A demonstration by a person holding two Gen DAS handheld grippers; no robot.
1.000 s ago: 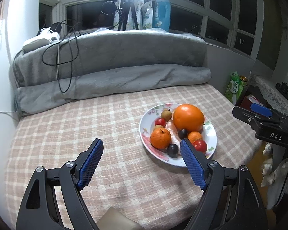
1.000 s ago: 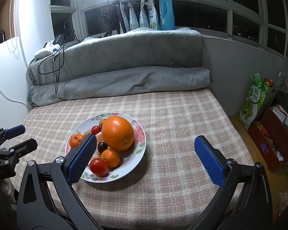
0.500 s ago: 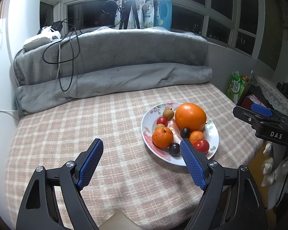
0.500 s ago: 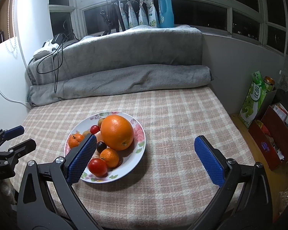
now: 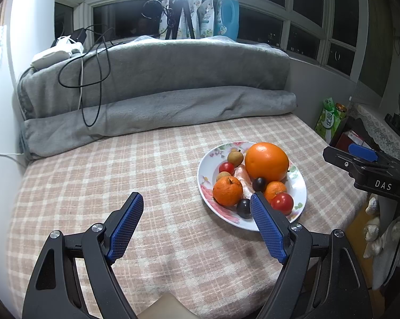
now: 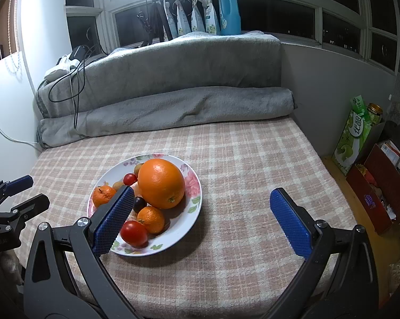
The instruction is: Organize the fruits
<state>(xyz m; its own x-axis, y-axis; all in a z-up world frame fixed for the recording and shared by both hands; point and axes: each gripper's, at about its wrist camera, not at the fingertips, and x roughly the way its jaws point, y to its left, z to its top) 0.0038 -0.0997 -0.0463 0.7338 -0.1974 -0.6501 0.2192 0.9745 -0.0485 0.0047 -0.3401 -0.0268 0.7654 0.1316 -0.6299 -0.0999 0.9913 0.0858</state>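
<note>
Both my tools have eased a little closer over the last second: in each wrist view the floral plate (image 5: 298,186) sits slightly nearer and larger than it did, and nothing on it has shifted. My left tool (image 5: 196,202) hangs with its blue pads wide apart and nothing between them, over the checked cloth of the worktop (image 5: 107,175), its right pad just in front of the plate's near rim. My right tool (image 6: 202,197) is likewise spread and empty, its left pad overlapping the plate's near-left edge in that view.

All the fruit I can see lies gathered on the plate. The large orange (image 6: 161,183) sits towards the back, with a mandarin (image 5: 227,190) on the left and a smaller mandarin (image 6: 150,219) in front. A red tomato (image 6: 133,233) lies nearest the rim and another tomato (image 5: 226,167) further back. There are also two dark plums (image 5: 258,183) and a brownish longan (image 5: 235,157). No fruit lies loose on the cloth.

So the small drift changes nothing for the fruit. The scene fits either fruit already collected on the plate or a heap yet to be sorted out; I cannot tell which.
</note>
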